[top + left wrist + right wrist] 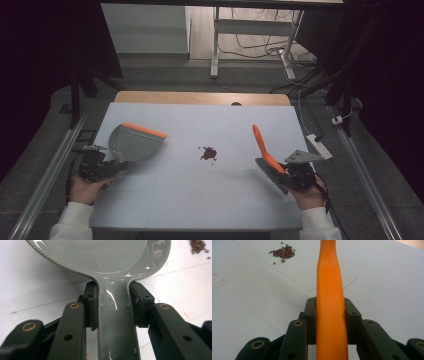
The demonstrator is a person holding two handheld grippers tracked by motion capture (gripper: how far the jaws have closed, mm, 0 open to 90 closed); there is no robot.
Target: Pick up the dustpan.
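My left gripper (112, 167) is closed on the grey dustpan (132, 143) handle. My right gripper (282, 175) clamps the orange brush (264, 150), and the beans (208, 153) lie between them on the table (200, 195).

- I work in what looks like a lab or recording room, not a home.
- My table (150, 200) has a plain white top and stands alone between metal rails (47, 175) on grey carpet.
- Loose cables (260, 50) trail under a white-framed desk (216, 45) behind it.
- Black curtains (45, 60) close in both sides.
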